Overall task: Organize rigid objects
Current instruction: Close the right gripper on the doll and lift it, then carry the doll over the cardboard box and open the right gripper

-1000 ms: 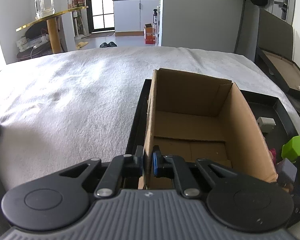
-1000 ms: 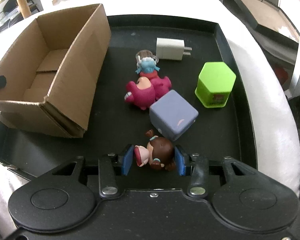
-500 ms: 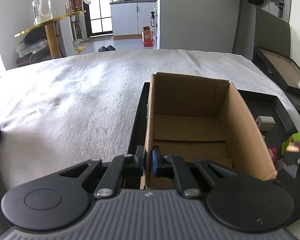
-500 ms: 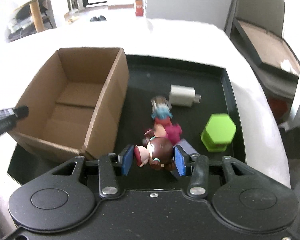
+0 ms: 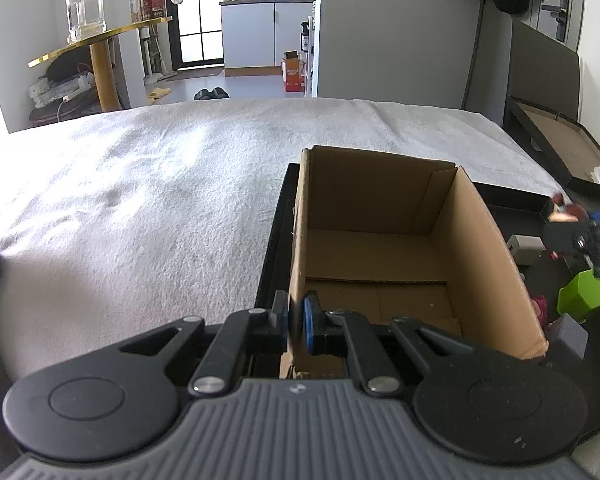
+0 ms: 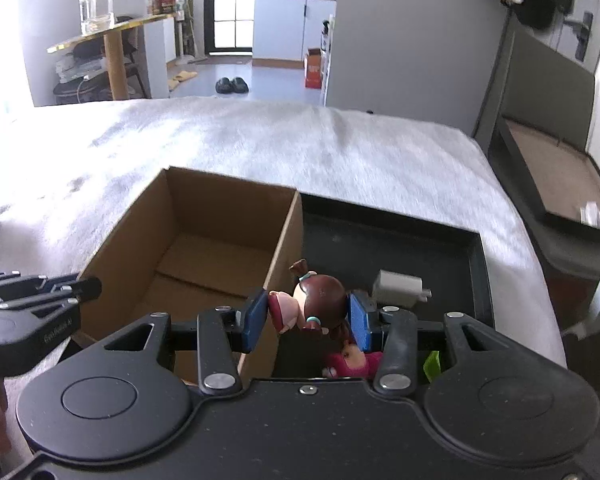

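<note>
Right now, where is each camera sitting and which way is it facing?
Left wrist: on the left gripper, looking forward and down over the bed; its fingers clamp the cardboard box wall; the right gripper shows at the right edge.
Right wrist: on the right gripper, looking forward and down at the black tray; its fingers hold the doll figure; the left gripper shows at left.
Shared: the box, white charger, tray and bed.
</note>
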The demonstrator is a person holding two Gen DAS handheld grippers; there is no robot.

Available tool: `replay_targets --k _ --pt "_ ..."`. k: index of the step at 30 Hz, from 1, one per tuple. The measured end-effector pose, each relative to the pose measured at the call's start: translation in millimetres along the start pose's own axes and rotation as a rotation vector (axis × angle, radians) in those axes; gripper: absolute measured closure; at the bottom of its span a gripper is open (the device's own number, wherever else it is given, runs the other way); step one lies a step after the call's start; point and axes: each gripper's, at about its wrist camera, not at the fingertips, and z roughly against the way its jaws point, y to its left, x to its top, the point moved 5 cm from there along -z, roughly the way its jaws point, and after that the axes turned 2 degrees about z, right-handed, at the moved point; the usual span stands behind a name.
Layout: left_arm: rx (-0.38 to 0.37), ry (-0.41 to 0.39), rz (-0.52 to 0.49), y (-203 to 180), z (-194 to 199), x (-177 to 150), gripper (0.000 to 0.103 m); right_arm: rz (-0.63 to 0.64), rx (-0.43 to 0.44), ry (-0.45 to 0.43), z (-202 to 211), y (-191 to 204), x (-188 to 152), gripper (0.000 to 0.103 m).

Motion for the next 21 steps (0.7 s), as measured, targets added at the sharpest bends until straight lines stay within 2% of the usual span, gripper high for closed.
replay_targets --k 15,21 --pt "-0.007 0.007 0.015 2.3 0.0 -0.4 0.096 0.065 0.066 -0.084 -10.6 27.4 30.1 0.060" --pt "-0.008 0.009 0.026 3.6 -0.8 -0.5 0.096 0.097 0.099 -0.077 -19.4 42.3 30.7 0.060"
